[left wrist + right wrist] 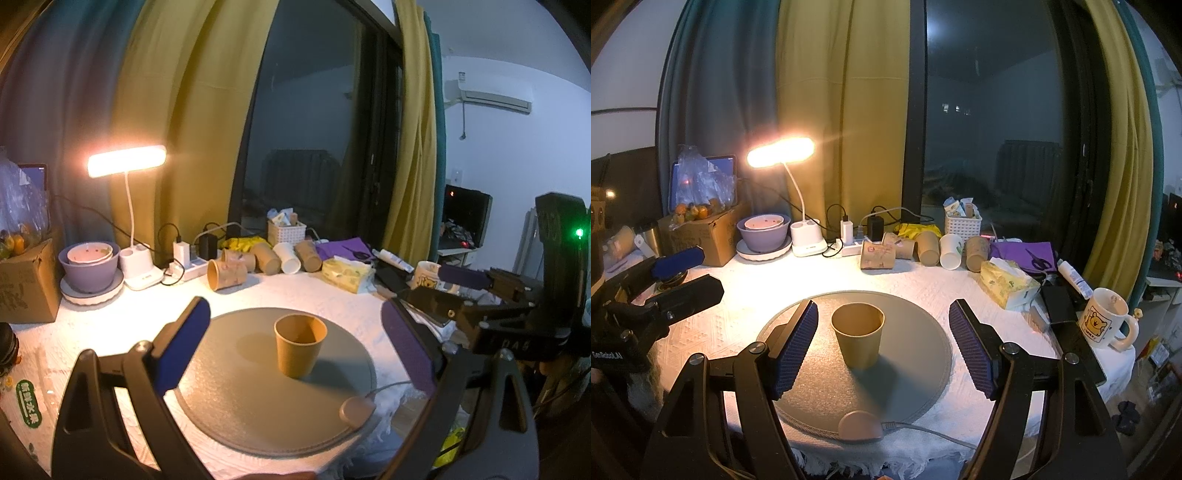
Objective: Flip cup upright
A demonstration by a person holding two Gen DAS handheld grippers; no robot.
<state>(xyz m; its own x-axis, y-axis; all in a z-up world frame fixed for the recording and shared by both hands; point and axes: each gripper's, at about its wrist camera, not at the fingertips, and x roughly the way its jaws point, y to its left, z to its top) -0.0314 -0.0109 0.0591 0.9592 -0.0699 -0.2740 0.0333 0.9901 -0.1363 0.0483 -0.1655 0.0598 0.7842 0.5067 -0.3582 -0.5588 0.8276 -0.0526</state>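
A brown paper cup stands upright, mouth up, on the round grey mat; it also shows in the right wrist view on the mat. My left gripper is open, its blue pads wide on either side of the cup, not touching it. My right gripper is open too, with the cup between its pads, nearer the left pad, untouched. Each gripper shows in the other's view, the right one and the left one.
Several paper cups lie on their sides at the back. A lit desk lamp, stacked bowls, a cardboard box, tissue pack and mug ring the mat. A pink round device with a cable sits at the mat's front edge.
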